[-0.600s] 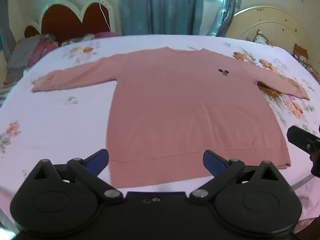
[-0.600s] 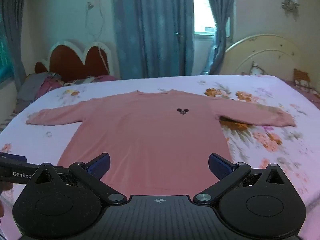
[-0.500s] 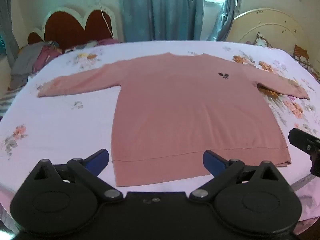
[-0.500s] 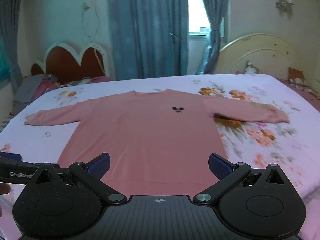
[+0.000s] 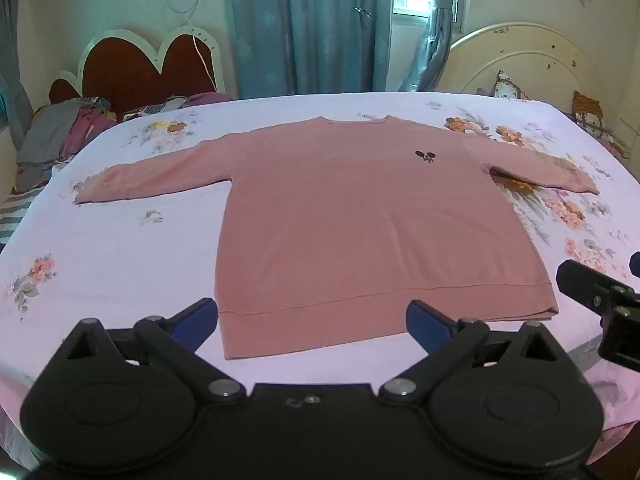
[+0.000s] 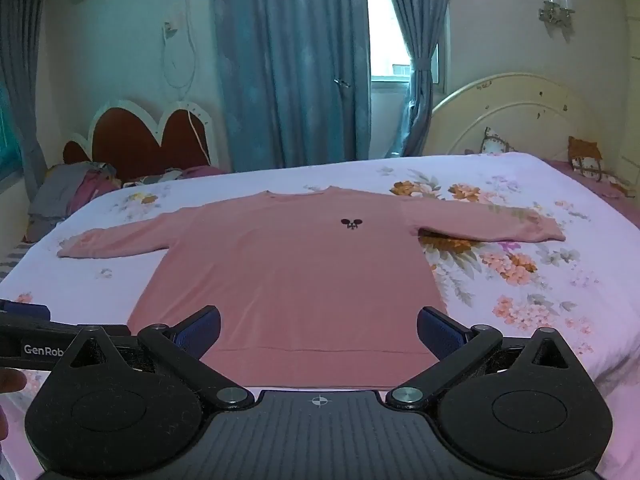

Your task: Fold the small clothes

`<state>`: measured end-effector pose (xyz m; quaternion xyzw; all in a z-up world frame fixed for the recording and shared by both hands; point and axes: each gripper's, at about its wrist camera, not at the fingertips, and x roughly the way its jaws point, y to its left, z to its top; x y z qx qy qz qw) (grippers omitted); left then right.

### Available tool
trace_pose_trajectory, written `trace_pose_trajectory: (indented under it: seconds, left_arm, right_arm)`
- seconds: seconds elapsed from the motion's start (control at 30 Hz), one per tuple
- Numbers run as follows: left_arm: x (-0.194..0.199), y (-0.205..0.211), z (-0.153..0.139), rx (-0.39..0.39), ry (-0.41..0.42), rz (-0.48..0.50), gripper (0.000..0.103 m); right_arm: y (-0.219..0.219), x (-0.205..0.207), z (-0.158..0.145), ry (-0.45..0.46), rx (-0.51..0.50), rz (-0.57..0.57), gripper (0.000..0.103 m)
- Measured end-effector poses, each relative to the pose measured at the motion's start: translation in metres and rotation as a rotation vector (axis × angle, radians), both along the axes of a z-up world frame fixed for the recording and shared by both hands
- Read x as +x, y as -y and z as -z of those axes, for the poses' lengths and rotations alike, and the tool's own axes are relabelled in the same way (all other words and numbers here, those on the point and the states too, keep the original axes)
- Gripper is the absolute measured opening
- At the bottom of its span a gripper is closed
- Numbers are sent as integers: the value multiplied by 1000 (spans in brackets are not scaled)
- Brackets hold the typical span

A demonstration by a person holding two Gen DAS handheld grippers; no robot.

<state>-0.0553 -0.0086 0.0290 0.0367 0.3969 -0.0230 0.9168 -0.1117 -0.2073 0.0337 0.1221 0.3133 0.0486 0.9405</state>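
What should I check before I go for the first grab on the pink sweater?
1. Pink sweater lying flat, front up, on the floral bedsheet: ok.
2. Both sleeves spread out to the sides, not tucked under the body: ok.
3. Left gripper open, nothing between its jaws: ok.
4. Right gripper open, nothing between its jaws: ok.
5. Hem near both grippers and free of other items: ok.
6. Contact with the fabric: not yet; both grippers hover short of the hem.
7. Clothes pile by the red headboard apart from the sweater: ok.
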Motion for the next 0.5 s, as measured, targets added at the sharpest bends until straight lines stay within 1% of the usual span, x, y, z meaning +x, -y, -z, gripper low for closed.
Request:
trace_pose_trajectory:
  seconds: [0.23, 0.5]
  left_arm:
    - [1, 4, -1, 9, 4, 0, 101]
    - [6, 4, 0, 3, -1, -4, 101]
  right_arm:
    - [-10, -1, -5, 1, -12, 11, 103]
    - [-9, 0, -4, -3, -13, 12, 103]
